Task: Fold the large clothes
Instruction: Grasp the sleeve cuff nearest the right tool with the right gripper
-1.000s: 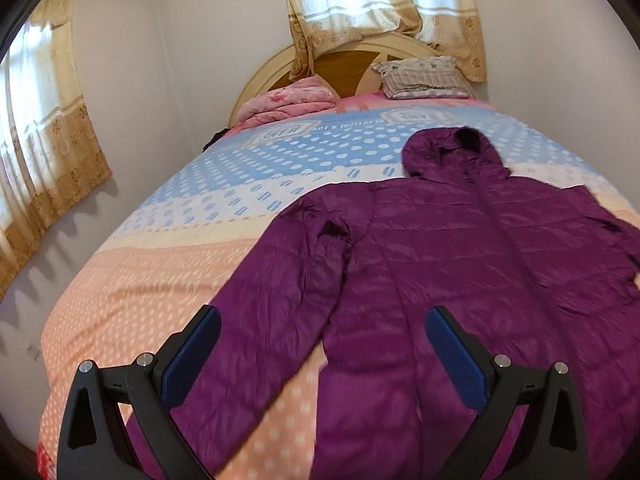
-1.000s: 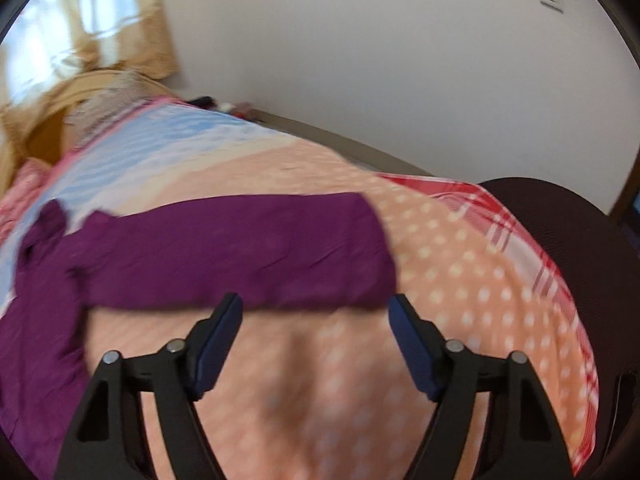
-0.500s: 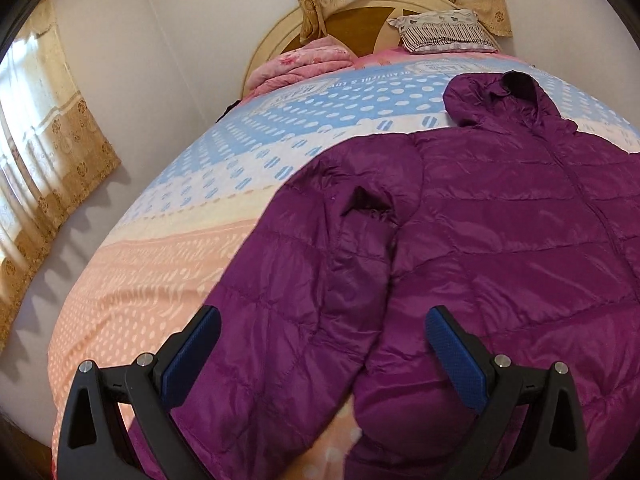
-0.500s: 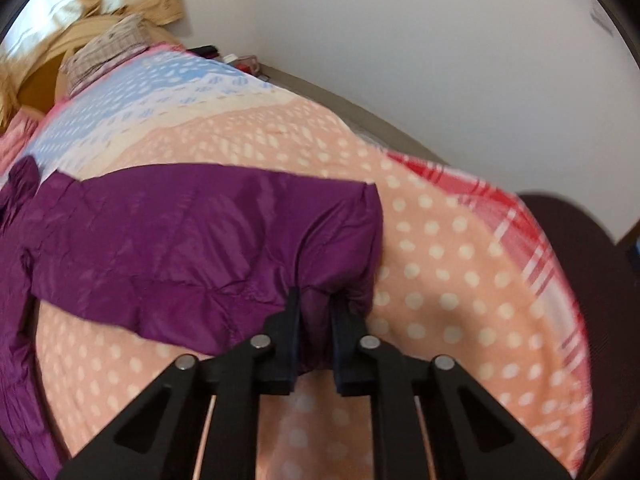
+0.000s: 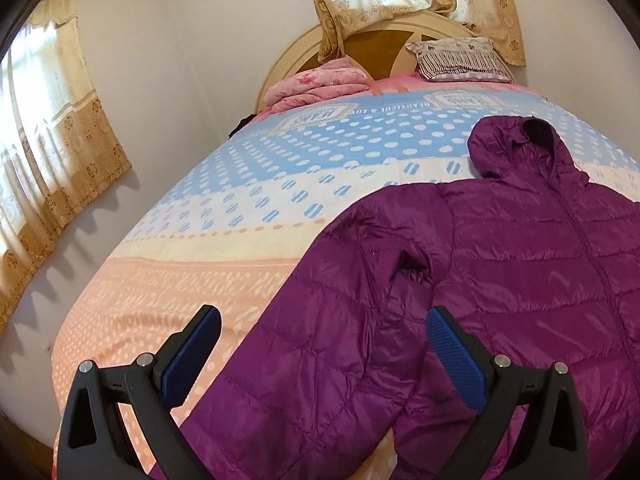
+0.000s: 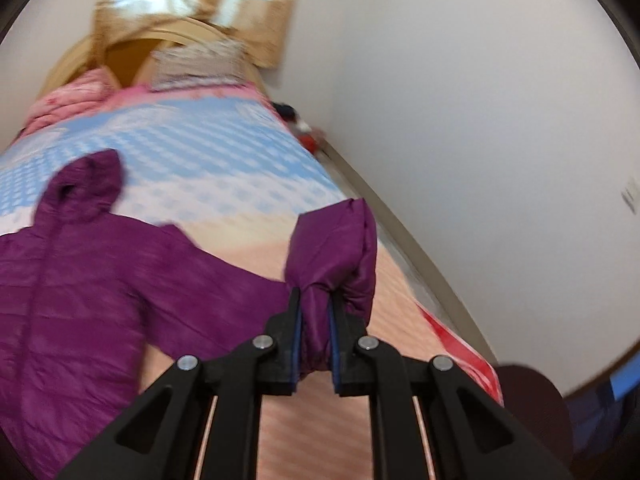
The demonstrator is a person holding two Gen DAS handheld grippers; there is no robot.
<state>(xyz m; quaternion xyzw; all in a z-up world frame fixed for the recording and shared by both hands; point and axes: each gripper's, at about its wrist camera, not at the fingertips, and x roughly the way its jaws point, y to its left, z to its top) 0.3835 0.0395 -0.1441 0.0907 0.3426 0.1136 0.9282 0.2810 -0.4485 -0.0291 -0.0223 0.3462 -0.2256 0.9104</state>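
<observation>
A: Where is the jacket [image 5: 500,280]?
B: Spread flat on the bed [image 5: 208,264], hood toward the far headboard. The left tongs [image 5: 320,340] stand wide apart above its left sleeve [image 5: 320,360], gripping nothing.
A: And the right tongs [image 6: 314,314]?
B: Just closed, clamped on the right sleeve's cuff [image 6: 336,256].
</observation>
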